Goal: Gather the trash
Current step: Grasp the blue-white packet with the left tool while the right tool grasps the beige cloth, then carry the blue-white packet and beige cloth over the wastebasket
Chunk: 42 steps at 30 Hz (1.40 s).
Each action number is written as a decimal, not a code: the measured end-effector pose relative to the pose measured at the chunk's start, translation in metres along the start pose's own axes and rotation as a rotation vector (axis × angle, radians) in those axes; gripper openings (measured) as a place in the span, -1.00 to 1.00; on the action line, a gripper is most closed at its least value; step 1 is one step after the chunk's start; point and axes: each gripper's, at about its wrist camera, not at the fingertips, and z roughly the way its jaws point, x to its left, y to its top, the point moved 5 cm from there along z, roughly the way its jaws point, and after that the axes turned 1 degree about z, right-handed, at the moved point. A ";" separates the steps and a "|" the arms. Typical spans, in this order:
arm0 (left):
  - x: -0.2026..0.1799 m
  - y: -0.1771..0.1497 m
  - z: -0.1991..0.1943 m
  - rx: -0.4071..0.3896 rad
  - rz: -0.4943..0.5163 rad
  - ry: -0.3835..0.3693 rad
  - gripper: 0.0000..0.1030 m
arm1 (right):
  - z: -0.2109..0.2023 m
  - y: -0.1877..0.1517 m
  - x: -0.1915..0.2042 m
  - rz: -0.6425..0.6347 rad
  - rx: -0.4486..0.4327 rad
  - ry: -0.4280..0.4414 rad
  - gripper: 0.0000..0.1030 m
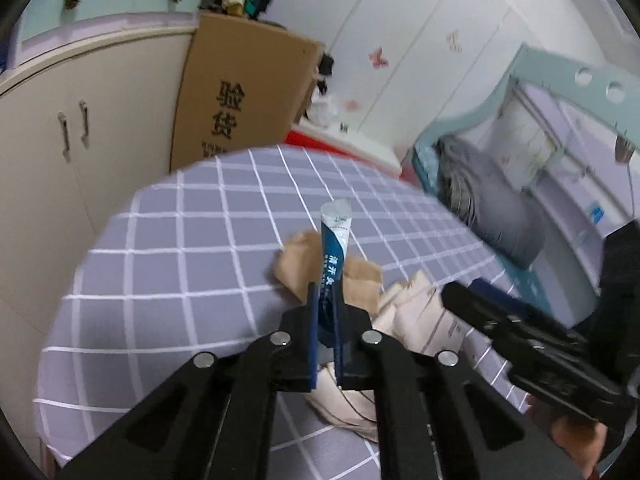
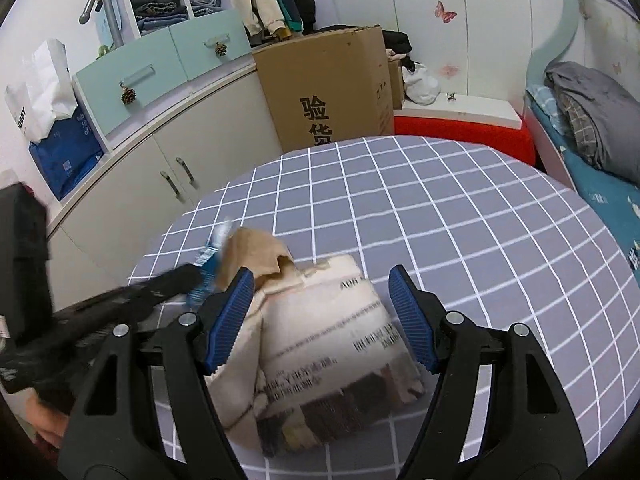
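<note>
Desk (image 2: pixel 460 216): printed bag (image 2: pixel 332 344) near front edge; crumpled paper (image 2: pixel 256 252) behind it, touching; cardboard box (image 2: pixel 320 92) behind desk; bed (image 2: pixel 592 168) right.

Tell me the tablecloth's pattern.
The tablecloth is grey-lavender with a white grid; clearest in the right wrist view.

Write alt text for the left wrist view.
The left gripper is shut on a blue-and-white sachet that sticks up above a checked tablecloth. Crumpled brown paper lies behind it, and the right gripper reaches in beside.
</note>
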 end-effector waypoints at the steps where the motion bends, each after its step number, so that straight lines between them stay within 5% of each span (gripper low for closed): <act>1: 0.004 0.002 -0.007 -0.019 -0.012 -0.005 -0.89 | 0.003 0.001 0.002 -0.003 0.007 0.003 0.34; 11: 0.048 0.009 -0.062 -0.128 -0.051 0.106 -0.89 | 0.048 0.011 0.056 -0.104 0.124 0.044 0.44; 16: 0.071 0.002 -0.078 -0.124 -0.063 0.138 -0.89 | 0.076 0.012 0.074 -0.183 0.193 -0.034 0.42; 18: 0.080 -0.001 -0.085 -0.120 -0.070 0.147 -0.89 | 0.085 0.010 0.075 -0.163 0.236 -0.020 -0.11; 23: 0.105 -0.010 -0.101 -0.115 -0.101 0.166 -0.89 | 0.089 0.010 0.074 -0.133 0.260 -0.029 -0.75; 32: 0.140 -0.025 -0.147 -0.145 -0.152 0.191 -0.89 | 0.043 0.012 0.145 -0.228 0.154 0.042 -0.78; 42: 0.190 -0.061 -0.215 -0.174 -0.232 0.255 -0.89 | 0.025 -0.048 0.271 -0.329 0.194 0.235 -0.77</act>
